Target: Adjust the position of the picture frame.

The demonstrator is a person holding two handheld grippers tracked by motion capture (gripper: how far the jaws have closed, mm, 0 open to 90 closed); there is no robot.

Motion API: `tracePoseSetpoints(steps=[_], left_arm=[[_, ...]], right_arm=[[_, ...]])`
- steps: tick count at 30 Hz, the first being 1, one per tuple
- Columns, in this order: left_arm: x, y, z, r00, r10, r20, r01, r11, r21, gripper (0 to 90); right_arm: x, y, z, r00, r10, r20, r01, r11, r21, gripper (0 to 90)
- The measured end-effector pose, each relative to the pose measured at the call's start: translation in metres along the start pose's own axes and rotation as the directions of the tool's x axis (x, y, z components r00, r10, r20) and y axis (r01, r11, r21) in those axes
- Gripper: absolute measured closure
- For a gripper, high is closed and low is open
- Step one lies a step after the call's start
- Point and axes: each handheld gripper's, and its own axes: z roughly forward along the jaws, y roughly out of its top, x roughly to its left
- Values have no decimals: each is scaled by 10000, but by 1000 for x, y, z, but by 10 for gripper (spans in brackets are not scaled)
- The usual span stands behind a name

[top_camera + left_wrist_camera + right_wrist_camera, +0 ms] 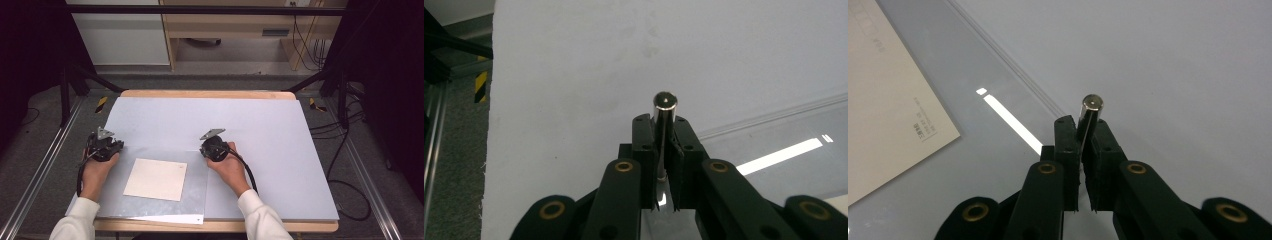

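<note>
Metal pins — one (665, 111) clamped in the left gripper (663, 150), another (1091, 111) in the right gripper (1081, 145). Both hover at the clear sheet's (197, 175) far corners; paper card (156, 179) lies under it on the counter (280, 130).

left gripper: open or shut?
Shut on a metal pin. In the left gripper view the left gripper has both black jaws pressed against the shiny cylinder's sides, its round end poking out past their tips.
</note>
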Motion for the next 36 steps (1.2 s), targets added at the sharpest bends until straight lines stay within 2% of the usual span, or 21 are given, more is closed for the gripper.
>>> tracePoseSetpoints(steps=[2,5,8,13,16,26,30,36], left_arm=[[2,0,-2,9996,-206,194,208,9997,-95,840],[2,2,-6,9998,-128,180,129,9999,-96,843],[2,6,-13,9992,-296,274,298,9995,-52,844],[-1,13,-25,9987,-304,399,311,9994,-169,844],[-6,18,-29,9982,-227,556,232,9997,-69,844],[-42,48,-34,9945,150,1037,-139,9998,-117,843],[-64,66,-31,9907,369,1313,-350,9992,-170,843],[-98,89,-20,9847,676,1607,-654,9977,-190,844]], right_arm=[[0,0,0,10000,17,-16,-16,10000,64,854],[-2,1,-1,9995,251,-175,-250,9997,80,854],[-3,3,-6,9990,343,-292,-344,9994,-21,850],[-3,10,-19,9992,94,-398,-95,10000,-14,839],[-7,13,-29,9992,126,-386,-126,9999,19,833],[-39,12,-65,9992,389,-135,-388,9992,28,831],[-60,9,-85,9988,484,72,-484,9988,0,831],[-95,2,-109,9949,941,365,-944,9955,64,829]])
